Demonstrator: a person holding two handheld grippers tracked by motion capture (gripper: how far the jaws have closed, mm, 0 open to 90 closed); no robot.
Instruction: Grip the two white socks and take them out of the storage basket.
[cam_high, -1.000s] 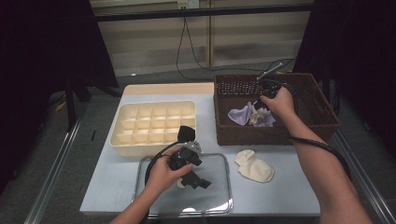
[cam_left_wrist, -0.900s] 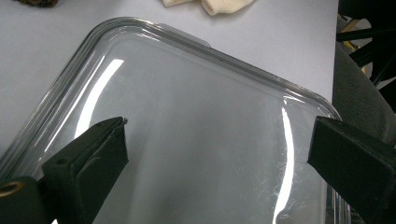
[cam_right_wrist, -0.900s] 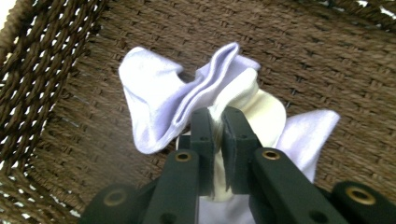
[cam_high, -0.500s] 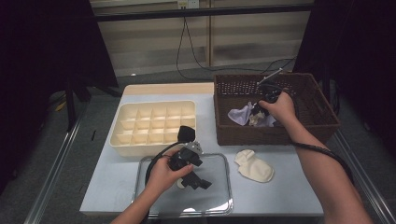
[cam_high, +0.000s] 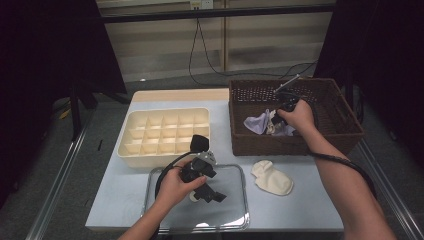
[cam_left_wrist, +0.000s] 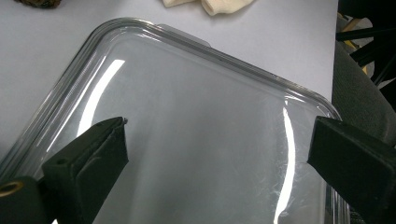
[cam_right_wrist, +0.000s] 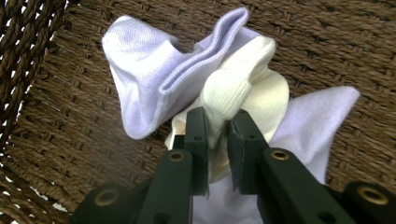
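In the right gripper view my right gripper (cam_right_wrist: 218, 121) is shut on a fold of a cream sock (cam_right_wrist: 252, 88); its jaws have just been closing with that sock between them. The sock lies on lavender socks (cam_right_wrist: 149, 70) in the brown wicker basket (cam_right_wrist: 56, 140). In the high view the right gripper (cam_high: 277, 120) reaches into the basket (cam_high: 295, 145) beside the lavender sock (cam_high: 257, 122). My left gripper (cam_high: 212, 192) hovers over a clear plastic tray (cam_high: 230, 210). The left gripper (cam_left_wrist: 219, 140) is open, with nothing between its jaws above the tray (cam_left_wrist: 233, 53).
A cream box with several small compartments (cam_high: 165, 132) stands at the table's left, behind the tray. Another cream sock (cam_high: 272, 177) lies on the table in front of the basket, right of the tray. Dark floor and metal rails flank the table.
The right hand has sunk slightly toward the socks in the basket. The left hand has stayed over the tray.
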